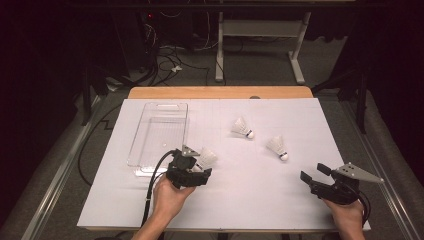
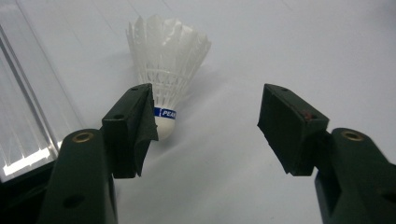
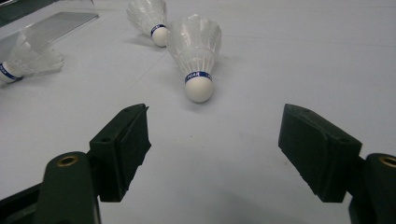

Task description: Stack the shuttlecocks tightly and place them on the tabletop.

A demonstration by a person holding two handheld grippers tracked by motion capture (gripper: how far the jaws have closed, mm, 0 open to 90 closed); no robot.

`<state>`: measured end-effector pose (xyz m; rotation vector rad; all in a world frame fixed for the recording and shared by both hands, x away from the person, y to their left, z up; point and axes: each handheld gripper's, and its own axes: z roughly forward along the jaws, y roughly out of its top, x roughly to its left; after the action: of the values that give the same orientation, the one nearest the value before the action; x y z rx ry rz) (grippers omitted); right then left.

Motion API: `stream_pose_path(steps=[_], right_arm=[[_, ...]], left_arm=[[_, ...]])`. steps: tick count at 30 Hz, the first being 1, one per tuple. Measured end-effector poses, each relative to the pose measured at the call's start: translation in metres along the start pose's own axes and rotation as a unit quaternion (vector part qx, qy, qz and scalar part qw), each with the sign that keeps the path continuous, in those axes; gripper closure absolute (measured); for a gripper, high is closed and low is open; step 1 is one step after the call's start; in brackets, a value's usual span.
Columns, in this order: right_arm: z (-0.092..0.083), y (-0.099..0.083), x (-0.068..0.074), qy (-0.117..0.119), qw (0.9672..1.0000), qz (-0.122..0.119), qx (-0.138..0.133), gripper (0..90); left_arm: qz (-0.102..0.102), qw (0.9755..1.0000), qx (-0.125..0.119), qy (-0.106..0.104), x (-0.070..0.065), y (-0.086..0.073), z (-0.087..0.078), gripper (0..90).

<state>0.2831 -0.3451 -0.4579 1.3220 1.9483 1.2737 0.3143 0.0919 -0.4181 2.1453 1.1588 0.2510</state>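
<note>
Shuttlecock [image 2: 166, 70] is lying at eleven o'clock of the gaping, empty left gripper [image 2: 205, 126]; centring its cork before clenching is advisable, while the right gripper [image 3: 215, 149] is idling agape too.

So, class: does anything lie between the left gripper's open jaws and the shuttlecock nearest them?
Nothing visible does. The left gripper is open, and the nearest shuttlecock lies on the white sheet just beyond its jaws, cork end towards them, close to the left jaw.
</note>
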Motion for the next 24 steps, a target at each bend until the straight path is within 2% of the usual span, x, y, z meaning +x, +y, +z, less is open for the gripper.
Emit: stream_pose_path(steps=[17,24], right_arm=[[0.000,0.000,0.000,0.002,1.0000,0.000,0.002,24.8],[0.000,0.000,0.000,0.003,1.0000,0.000,0.002,24.8]], left_arm=[[-0.007,0.9994,0.032,0.008,0.000,0.030,0.003,35.7],[-0.008,0.9990,0.041,0.018,-0.001,0.042,0.007,35.4]])
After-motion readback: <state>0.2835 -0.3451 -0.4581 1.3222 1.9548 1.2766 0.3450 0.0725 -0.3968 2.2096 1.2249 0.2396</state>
